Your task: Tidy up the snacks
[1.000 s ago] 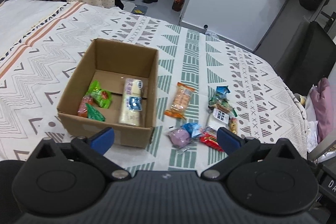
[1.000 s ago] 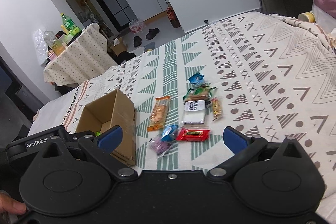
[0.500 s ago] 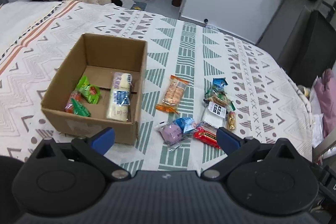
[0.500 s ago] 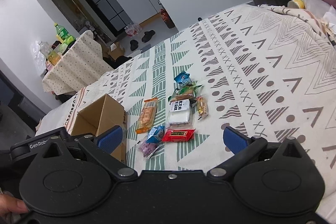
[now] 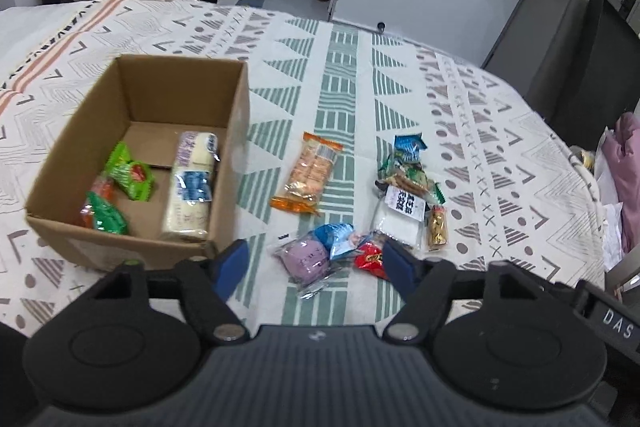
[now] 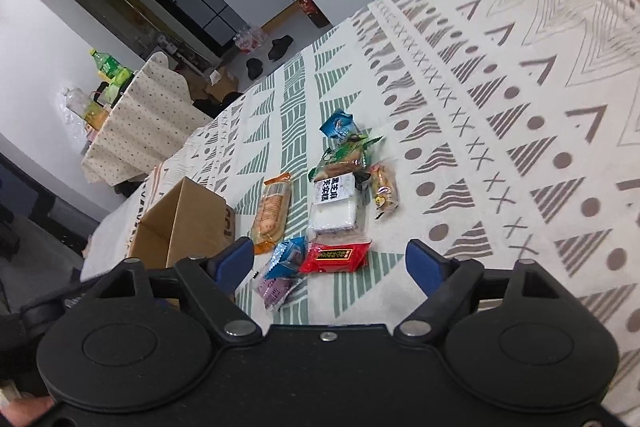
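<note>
**Snacks spread on the patterned bedspread, both grippers closing on air**

The patterned bedspread [image 5: 344,75] fills both views. Your left gripper [image 5: 314,263] is closing with nothing pressed between its pads; past the fingertips lie the purple packet [image 5: 306,259] and the blue packet [image 5: 338,233]. Your right gripper [image 6: 330,261] is closing too, pads clear, above the red packet [image 6: 334,257]. Further out lie the orange cracker pack [image 5: 310,173] and the white cake packet [image 6: 334,205]. The cardboard box [image 5: 236,131] sits left, its near corner just beside your left finger. Bare cloth lies open to the right.
</note>
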`<state>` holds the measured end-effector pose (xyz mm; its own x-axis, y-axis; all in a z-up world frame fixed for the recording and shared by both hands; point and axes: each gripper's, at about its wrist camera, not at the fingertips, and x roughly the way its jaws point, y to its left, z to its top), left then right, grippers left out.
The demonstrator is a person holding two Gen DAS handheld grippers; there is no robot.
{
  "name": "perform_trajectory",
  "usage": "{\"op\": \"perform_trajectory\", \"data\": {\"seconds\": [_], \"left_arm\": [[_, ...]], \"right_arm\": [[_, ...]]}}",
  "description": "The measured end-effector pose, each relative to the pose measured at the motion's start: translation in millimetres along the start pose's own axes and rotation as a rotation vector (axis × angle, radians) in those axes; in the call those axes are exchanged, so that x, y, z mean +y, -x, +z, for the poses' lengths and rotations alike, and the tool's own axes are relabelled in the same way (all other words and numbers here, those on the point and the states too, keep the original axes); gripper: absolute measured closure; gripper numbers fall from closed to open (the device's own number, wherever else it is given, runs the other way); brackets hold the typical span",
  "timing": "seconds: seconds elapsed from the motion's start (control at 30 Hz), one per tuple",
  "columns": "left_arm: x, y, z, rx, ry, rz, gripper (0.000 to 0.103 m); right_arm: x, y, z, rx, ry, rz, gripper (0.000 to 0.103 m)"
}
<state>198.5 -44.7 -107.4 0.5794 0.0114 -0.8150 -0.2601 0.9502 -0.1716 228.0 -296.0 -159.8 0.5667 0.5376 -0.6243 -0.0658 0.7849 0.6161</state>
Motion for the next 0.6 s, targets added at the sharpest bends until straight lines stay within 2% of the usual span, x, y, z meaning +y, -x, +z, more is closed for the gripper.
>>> {"op": "perform_trajectory", "data": {"seconds": [0.13, 0.27, 0.6], "left_arm": [[-1.6, -22.6, -4.8, 0.039, 0.025, 0.006, 0.05], [0.5, -45.0, -10.5, 0.063, 0.051, 0.022, 0.058], [7.4, -84.9, -18.0, 0.063, 0.114, 0.079, 0.061]], "right_arm": [[-7.6, -16.8, 4.8, 0.023, -0.029, 0.009, 0.029], [-12.8, -35.7, 5.1, 0.071, -0.034, 0.009, 0.035], [-11.1, -74.0, 11.5, 0.131, -0.004, 0.05, 0.036]]}}
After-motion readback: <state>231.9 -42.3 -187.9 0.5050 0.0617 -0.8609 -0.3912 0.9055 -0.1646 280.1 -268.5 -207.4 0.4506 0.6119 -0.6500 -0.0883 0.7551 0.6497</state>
